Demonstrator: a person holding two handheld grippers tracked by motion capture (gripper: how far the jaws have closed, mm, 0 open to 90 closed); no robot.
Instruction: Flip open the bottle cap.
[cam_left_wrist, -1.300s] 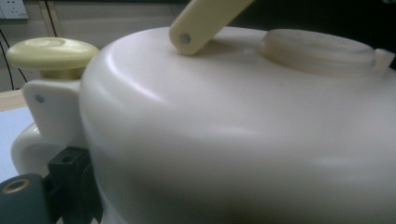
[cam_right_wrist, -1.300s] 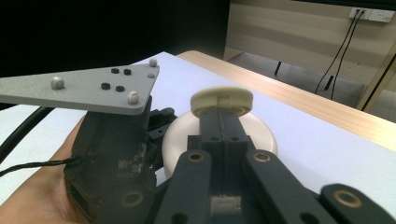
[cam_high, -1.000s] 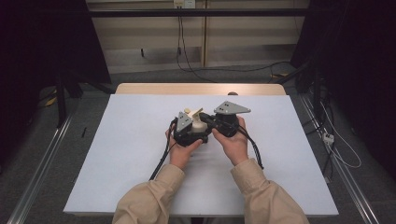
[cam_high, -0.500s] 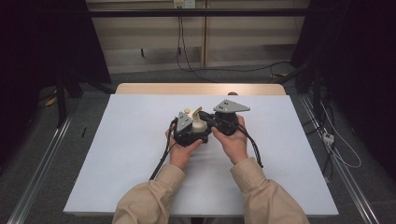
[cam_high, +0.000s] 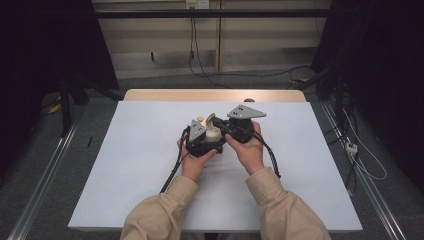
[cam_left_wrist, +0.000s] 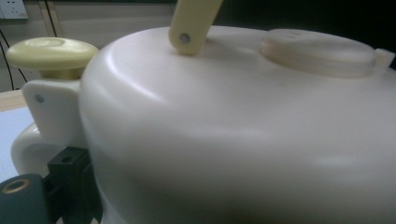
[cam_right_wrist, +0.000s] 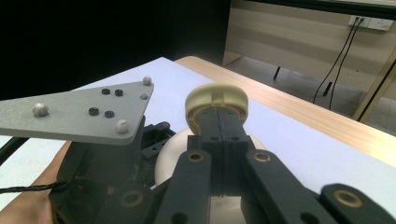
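Note:
A cream-white toy pot (cam_high: 213, 133) sits between both grippers at the table's middle. Its rounded body (cam_left_wrist: 243, 135) is very close in the left gripper view, with a yellow knob (cam_left_wrist: 50, 53) at one side, a thin yellow handle (cam_left_wrist: 194, 23) rising from the top, and a round lid (cam_left_wrist: 317, 46). My left gripper (cam_high: 202, 140) is shut on the pot's body; one black jaw presses its side. My right gripper (cam_right_wrist: 218, 119) has its jaws pressed together above the pot (cam_right_wrist: 170, 156), shut on the handle strip, just in front of the yellow knob (cam_right_wrist: 217, 95).
The white table top (cam_high: 125, 165) has a wooden strip (cam_high: 210, 95) along its far edge. The left gripper's grey plate (cam_right_wrist: 79, 112) stands close beside the right jaws. Black cables (cam_high: 172, 172) trail from the grippers toward the near edge. Dark floor and rails flank the table.

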